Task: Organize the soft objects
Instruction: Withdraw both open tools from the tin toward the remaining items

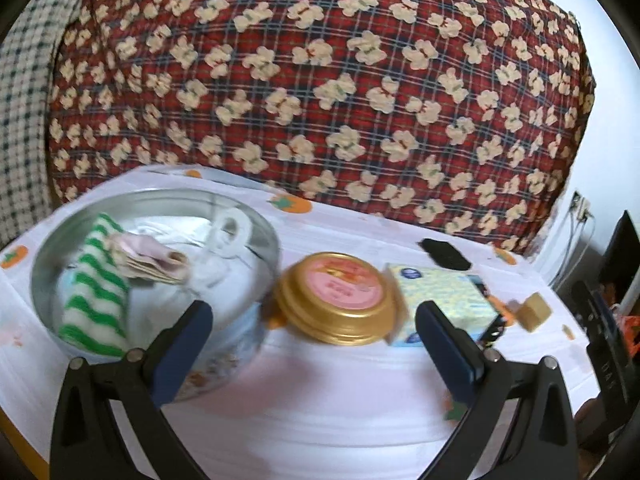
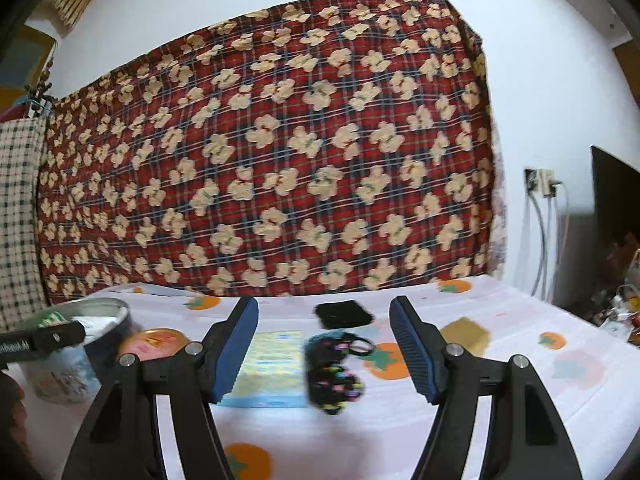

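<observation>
Red plaid bear-print fabric [image 2: 272,152] hangs behind a white persimmon-print tablecloth [image 1: 320,412], where a round tin [image 1: 52,248] holds a green-striped cloth [image 1: 96,280] beside a gold lid [image 1: 340,300] whose pink label is too blurred to read. Left gripper [image 1: 314,336] and right gripper [image 2: 324,344] both stand with fingers apart and empty, and a black beaded pouch [image 2: 334,376] lies on the cloth between the right one's fingers, beside a yellow-blue tissue pack [image 2: 276,364].

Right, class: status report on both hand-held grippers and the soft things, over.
Both hand-held grippers, left and right, open, empty. Striped cloth already in tin. Black scrunchie still on table, ahead of right. Nothing blocking.
</observation>
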Available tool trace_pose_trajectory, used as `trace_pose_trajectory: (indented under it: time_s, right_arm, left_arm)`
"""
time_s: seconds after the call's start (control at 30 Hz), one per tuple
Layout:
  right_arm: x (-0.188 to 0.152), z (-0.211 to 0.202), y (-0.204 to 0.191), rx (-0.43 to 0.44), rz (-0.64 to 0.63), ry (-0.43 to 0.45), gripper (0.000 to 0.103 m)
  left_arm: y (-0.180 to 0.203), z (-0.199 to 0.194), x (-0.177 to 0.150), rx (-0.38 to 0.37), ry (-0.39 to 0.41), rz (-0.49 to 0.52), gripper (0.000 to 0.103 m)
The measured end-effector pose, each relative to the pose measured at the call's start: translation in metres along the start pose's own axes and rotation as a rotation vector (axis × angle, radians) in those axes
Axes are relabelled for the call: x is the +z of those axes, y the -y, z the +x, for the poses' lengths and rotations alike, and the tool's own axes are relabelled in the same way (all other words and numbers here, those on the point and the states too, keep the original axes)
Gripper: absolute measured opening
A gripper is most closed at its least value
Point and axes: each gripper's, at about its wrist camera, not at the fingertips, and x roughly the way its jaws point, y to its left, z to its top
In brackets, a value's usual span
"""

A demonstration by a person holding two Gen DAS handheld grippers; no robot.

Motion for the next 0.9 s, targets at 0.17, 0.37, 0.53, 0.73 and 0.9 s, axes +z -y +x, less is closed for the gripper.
trace_pose_trajectory:
  time_s: [0.17,0.37,0.53,0.73,0.9]
  right_arm:
    - [0.0,-0.007,0.029,-0.074,-0.044,0.002,0.07]
    - [0.002,-0.008,0.067,-0.124,-0.02,-0.015,0.07]
    - [0.004,-0.007,0.09,-0.154,-0.006,-0.017,0.07]
    - [0.006,-0.001,0.117,-0.2,-0.004,-0.038,0.07]
    - [0.007,-0.002,0.142,-0.226,0.037,-0.045,0.07]
  left_arm:
    - [0.011,0.006,0.004,-0.073,-0.026,-0.04,0.103]
    - [0.021,0.019,0.014,-0.154,-0.062,-0.142,0.103]
    - [0.044,0.027,0.02,-0.169,-0.074,-0.124,0.103]
    - [0.086,0.04,0.021,-0.185,-0.083,-0.037,0.103]
    - [0.107,0.05,0.027,-0.213,-0.068,-0.037,0.103]
